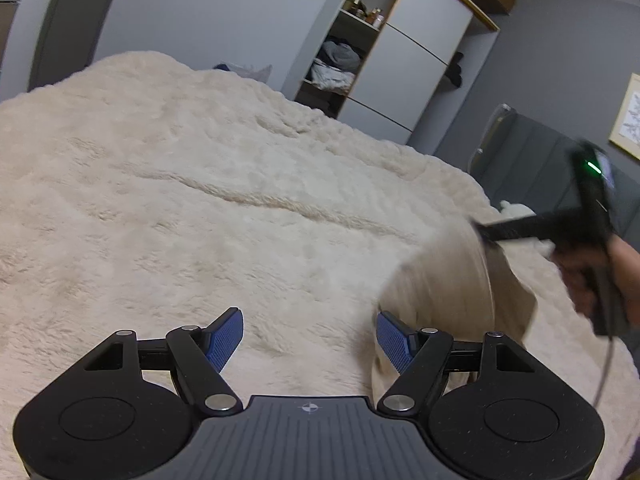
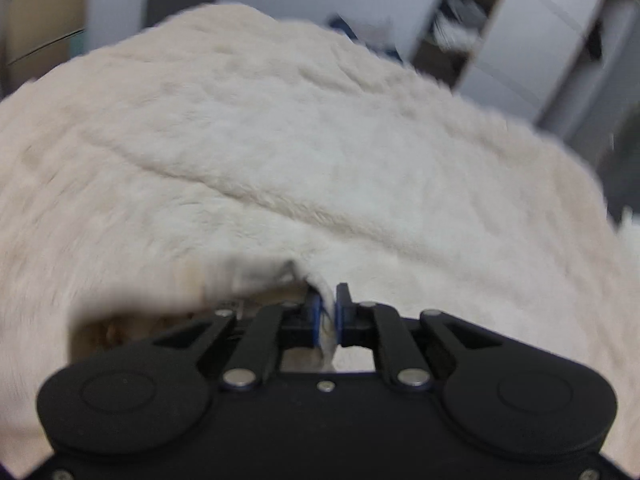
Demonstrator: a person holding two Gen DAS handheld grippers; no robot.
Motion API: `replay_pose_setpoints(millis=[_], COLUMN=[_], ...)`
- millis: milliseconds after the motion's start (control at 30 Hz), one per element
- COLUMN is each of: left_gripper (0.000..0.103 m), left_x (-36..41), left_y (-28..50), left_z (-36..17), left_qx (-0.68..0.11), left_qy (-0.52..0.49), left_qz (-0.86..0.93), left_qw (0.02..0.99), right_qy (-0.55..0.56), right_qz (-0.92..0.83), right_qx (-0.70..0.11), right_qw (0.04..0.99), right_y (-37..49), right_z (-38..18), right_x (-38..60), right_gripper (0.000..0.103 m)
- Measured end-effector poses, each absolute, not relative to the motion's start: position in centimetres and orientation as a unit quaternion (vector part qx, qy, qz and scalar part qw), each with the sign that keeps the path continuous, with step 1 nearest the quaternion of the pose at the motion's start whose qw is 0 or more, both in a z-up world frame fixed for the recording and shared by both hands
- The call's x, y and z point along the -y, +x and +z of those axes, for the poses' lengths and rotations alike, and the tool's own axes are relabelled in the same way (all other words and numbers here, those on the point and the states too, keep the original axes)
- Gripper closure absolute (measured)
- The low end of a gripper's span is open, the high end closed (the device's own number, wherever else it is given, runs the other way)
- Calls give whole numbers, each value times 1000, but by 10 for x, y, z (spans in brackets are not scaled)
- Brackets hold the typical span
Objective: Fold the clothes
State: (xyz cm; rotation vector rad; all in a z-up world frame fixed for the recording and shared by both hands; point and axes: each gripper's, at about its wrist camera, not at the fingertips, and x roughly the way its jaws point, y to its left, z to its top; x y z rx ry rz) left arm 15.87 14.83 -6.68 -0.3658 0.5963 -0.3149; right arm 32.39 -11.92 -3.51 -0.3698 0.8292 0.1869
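A beige garment [image 1: 448,280] hangs blurred over the cream fluffy blanket [image 1: 200,200] that covers the bed. In the left wrist view, my right gripper [image 1: 484,232] holds the garment's top edge at the right, with a person's hand [image 1: 624,264] on its handle. The right wrist view shows my right gripper [image 2: 328,298] shut on a thin fold of pale fabric, while the rest of the garment [image 2: 244,276] trails down to the left. My left gripper [image 1: 309,316] stands open low over the blanket with nothing between its pads. Its right fingertip [image 1: 390,332] is close beside the hanging cloth.
An open wardrobe [image 1: 336,64] with shelves of bundled clothes stands beyond the bed's far edge. A door [image 1: 68,20] is at the far left. A grey padded panel [image 1: 540,152] and a framed picture [image 1: 628,120] are on the right wall.
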Motion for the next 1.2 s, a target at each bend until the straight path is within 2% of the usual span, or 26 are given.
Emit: replay_pose_setpoints(millis=[33, 100, 200, 333, 500, 700, 800, 933, 1100, 1200], left_gripper=[35, 35, 35, 35, 35, 33, 33, 34, 34, 42], left_x=[-147, -140, -131, -117, -98, -81, -61, -36, -7, 18], left_y=[158, 158, 158, 158, 151, 124, 97, 56, 8, -14], left_z=[-67, -67, -68, -72, -74, -71, -52, -24, -17, -27], left_qx=[-292, -297, -307, -326, -372, -372, -353, -332, -335, -354], left_qy=[-177, -172, -171, -164, -142, -86, -27, 3, -7, -14], left_qz=[-159, -178, -203, -242, -328, -338, -315, -248, -199, -200], left_qw=[926, 922, 914, 899, 857, 860, 881, 910, 921, 914], right_qy=[-173, -177, -179, -155, -118, -90, -96, -88, -48, -3], right_qz=[90, 93, 99, 114, 117, 114, 108, 94, 98, 95], right_qx=[-413, -421, -414, -395, -416, -430, -420, -404, -375, -344], right_qw=[890, 885, 887, 898, 894, 891, 896, 906, 921, 934], right_y=[326, 316, 280, 214, 126, 54, 43, 34, 26, 21], right_z=[-40, -48, -57, -57, -79, -109, -115, -116, -117, -117], right_x=[120, 122, 131, 159, 195, 204, 206, 215, 225, 237], right_gripper=[83, 72, 69, 53, 51, 50, 48, 46, 45, 45])
